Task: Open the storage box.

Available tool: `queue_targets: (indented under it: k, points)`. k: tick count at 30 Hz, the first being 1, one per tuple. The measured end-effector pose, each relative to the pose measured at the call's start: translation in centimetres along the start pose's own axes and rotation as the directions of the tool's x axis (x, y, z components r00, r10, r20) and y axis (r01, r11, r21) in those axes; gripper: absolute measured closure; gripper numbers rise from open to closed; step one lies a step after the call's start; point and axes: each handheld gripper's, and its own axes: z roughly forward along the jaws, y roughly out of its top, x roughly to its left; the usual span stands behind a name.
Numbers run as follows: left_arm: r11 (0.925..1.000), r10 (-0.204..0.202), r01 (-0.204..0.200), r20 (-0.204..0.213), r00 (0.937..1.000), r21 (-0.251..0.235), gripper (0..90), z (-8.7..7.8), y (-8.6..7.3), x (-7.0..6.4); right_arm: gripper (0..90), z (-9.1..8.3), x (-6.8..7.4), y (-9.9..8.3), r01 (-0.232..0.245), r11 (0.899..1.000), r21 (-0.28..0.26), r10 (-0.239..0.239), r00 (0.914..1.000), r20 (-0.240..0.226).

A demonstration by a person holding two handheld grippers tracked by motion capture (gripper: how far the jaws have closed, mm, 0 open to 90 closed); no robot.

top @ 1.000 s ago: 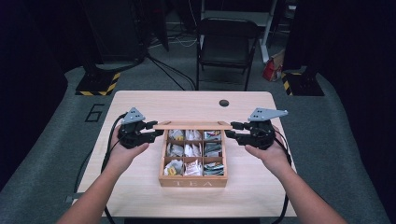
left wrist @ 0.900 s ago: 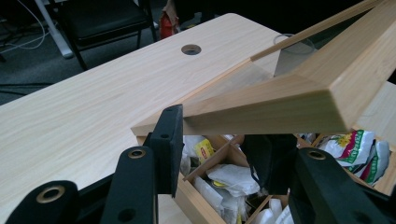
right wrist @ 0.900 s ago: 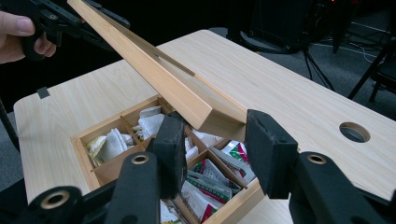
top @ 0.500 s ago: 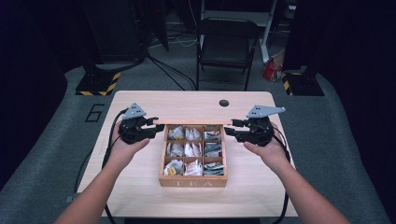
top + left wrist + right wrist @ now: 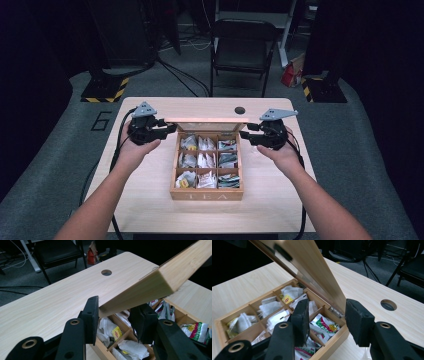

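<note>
**Two grippers at the raised lid of a tea box**

Two forearms reach in from the near edge of the table (image 5: pixel 150 110), one on each side of a wooden tea box (image 5: pixel 206 192) with "TEA" on its front wall. The box sits near the middle of the tabletop, divided into nine compartments, each holding paper tea bags: white sachets mostly, with some green and red printed packets (image 5: pixel 325 325) along the person's right side.

Just beyond the hands, the left gripper (image 5: pixel 116 315) has its jaws spread apart with the left corner of the lid (image 5: pixel 140 287) between them; whether the pads touch the wood I cannot tell. The right gripper (image 5: pixel 327 320) is likewise spread wide, its jaws straddling the lid's right edge beside a small metal hinge (image 5: pixel 335 311), with a clear gap on either side.

The lid (image 5: pixel 206 120) is hinged at the box's far wall and stands raised, tilted over the back row.

Farther off, a round hole (image 5: pixel 239 110) pierces the tabletop. Beyond the table stands a dark folding chair (image 5: pixel 244 50) on the grey floor, with yellow-and-black striped bases (image 5: pixel 105 90) to either side.
</note>
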Motion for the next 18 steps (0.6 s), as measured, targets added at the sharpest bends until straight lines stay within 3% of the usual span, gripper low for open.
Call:
queue_targets:
  k: [12, 18]
  points:
    - [0.9998, -0.018, 0.018, 0.006, 0.9998, -0.013, 59.8, 0.5, 0.9, 0.9, 52.2, 2.4, -1.5, 0.2, -0.054, 0.999, 0.004, 0.054, 0.9978, 0.039]
    - [0.9996, -0.024, 0.025, 0.009, 0.9997, -0.013, 59.9, 0.7, 1.2, 1.2, 52.6, 3.2, -1.8, 0.4, -0.06, 0.998, 0.004, 0.059, 0.9972, 0.044]
